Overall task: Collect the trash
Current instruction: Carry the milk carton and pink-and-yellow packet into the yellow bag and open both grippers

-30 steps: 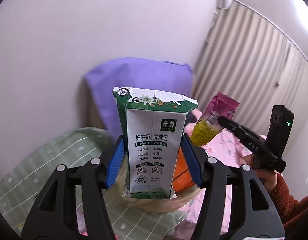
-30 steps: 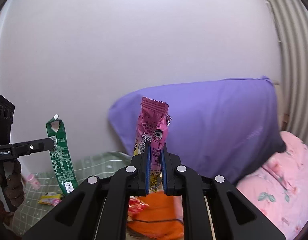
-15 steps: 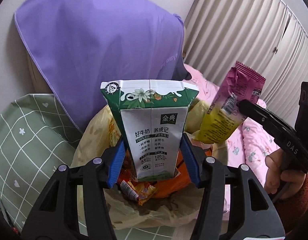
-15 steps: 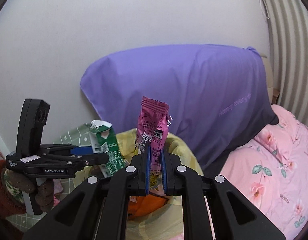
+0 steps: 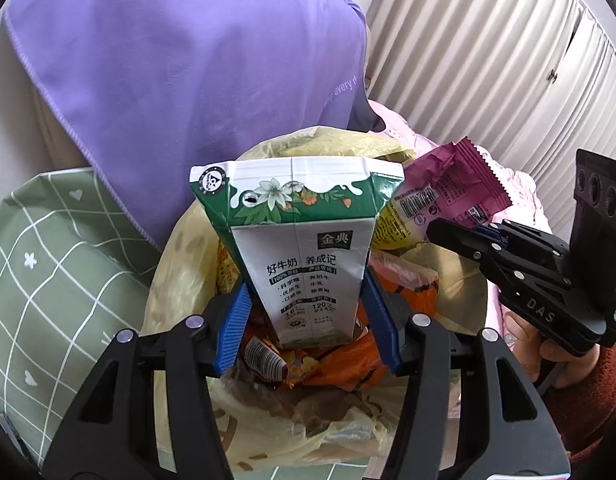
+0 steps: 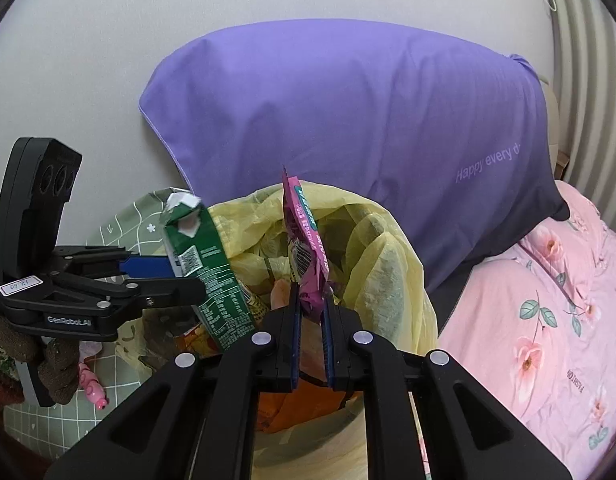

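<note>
Left gripper (image 5: 308,324) clamps the milk carton (image 5: 300,248) above the yellow bag (image 5: 180,264); right gripper (image 6: 310,316), jaws narrow, pinches the pink wrapper (image 6: 306,236) over the same mouth; carton's base appears just inside the rim; release the carton first, squarely over the opening, then the wrapper

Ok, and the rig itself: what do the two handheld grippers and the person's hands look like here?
Both are matte black plastic frames with silver screw heads and blue ribbed pads. The left gripper reads "GenRobot.AI", carries a small handwritten white label and an upright black block with round lenses. The right gripper shows "DAS" lettering and a similar block. A brown knitted glove covers the left hand; a rust-red knit sleeve shows at the right.
</note>
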The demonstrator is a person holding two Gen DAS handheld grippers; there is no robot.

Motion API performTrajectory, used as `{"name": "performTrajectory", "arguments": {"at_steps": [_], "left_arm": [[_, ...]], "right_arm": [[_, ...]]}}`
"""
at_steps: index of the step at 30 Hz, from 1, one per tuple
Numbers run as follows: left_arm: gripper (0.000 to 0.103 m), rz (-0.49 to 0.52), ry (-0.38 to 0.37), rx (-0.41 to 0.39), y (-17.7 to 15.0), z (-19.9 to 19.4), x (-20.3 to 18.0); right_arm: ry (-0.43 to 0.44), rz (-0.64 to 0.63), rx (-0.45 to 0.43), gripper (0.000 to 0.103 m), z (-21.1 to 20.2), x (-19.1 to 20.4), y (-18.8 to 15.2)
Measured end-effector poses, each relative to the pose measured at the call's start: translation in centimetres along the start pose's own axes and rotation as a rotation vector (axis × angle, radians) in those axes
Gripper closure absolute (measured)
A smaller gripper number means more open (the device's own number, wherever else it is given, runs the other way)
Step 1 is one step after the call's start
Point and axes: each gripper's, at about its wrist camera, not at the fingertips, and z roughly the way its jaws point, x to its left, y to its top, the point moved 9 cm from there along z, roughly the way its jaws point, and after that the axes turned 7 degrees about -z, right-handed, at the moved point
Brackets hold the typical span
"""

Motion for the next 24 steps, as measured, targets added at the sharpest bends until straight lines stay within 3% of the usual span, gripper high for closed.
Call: {"name": "performTrajectory", "arguments": {"at_steps": [6,12,16,17,20,24], "left_arm": [[0.051,-0.001,0.011,0.008,0.6,0.7,-0.3],[0.051,-0.013,0.010,0.015,0.8,0.1,-0.4],[0.047,-0.047,-0.047,-0.003,1.0,-1.2,-0.6],[0.044,-0.049,-0.055,-0.010,1.0,-1.5,-0.6],[0.039,-0.058,-0.041,-0.052,1.4,-2.8,-0.6],[0.031,-0.105,-0.030,-0.119,1.6,-5.5,0.0]], "right_arm": [[0.010,0.025,-0.033,0.092,-2.0,0.0,0.7],[-0.004,0.016,0.003,0.092,-2.2,0.3,0.5],[-0.015,0.034,0.012,0.091,-1.8,-0.2,-0.2],[-0.019,0.034,0.013,0.089,-1.8,-0.3,-0.3],[-0.022,0.029,0.023,0.067,-2.0,-0.3,-0.6],[-0.044,0.015,0.007,0.062,-3.2,0.1,-0.5]]}}
